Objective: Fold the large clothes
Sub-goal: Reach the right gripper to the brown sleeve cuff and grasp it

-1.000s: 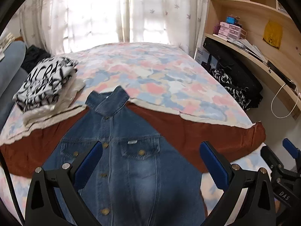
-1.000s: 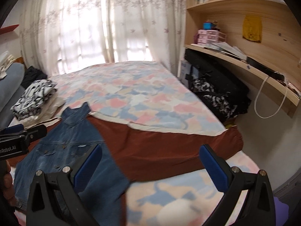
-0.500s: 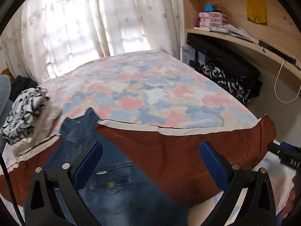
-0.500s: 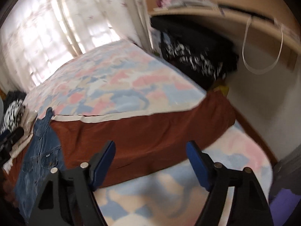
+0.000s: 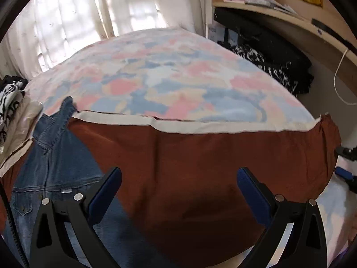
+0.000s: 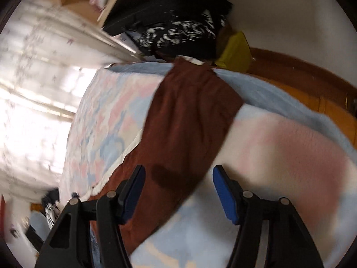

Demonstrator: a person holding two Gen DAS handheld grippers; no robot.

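A large rust-brown cloth (image 5: 200, 163) with a cream border lies flat across the bed; it also shows in the right wrist view (image 6: 189, 120). A blue denim jacket (image 5: 55, 163) lies on its left part, collar away from me. My left gripper (image 5: 178, 189) is open and empty above the brown cloth's middle. My right gripper (image 6: 177, 185) is open and empty, rolled sideways, over the brown cloth's near edge close to its right end. The right gripper shows at the right edge of the left wrist view (image 5: 344, 174).
The bed (image 5: 167, 76) has a pastel patchwork blanket. Folded black-and-white and cream clothes (image 5: 11, 111) are stacked at the left. Black bags (image 5: 267, 51) sit under a wooden shelf (image 5: 290, 20) at the right. Curtains (image 5: 89, 11) hang behind. Wooden floor (image 6: 301, 89) lies beside the bed.
My left gripper has swung right, from over the denim jacket to over the brown cloth. My right gripper has moved right toward the cloth's end, rolled sideways and narrowed its opening.
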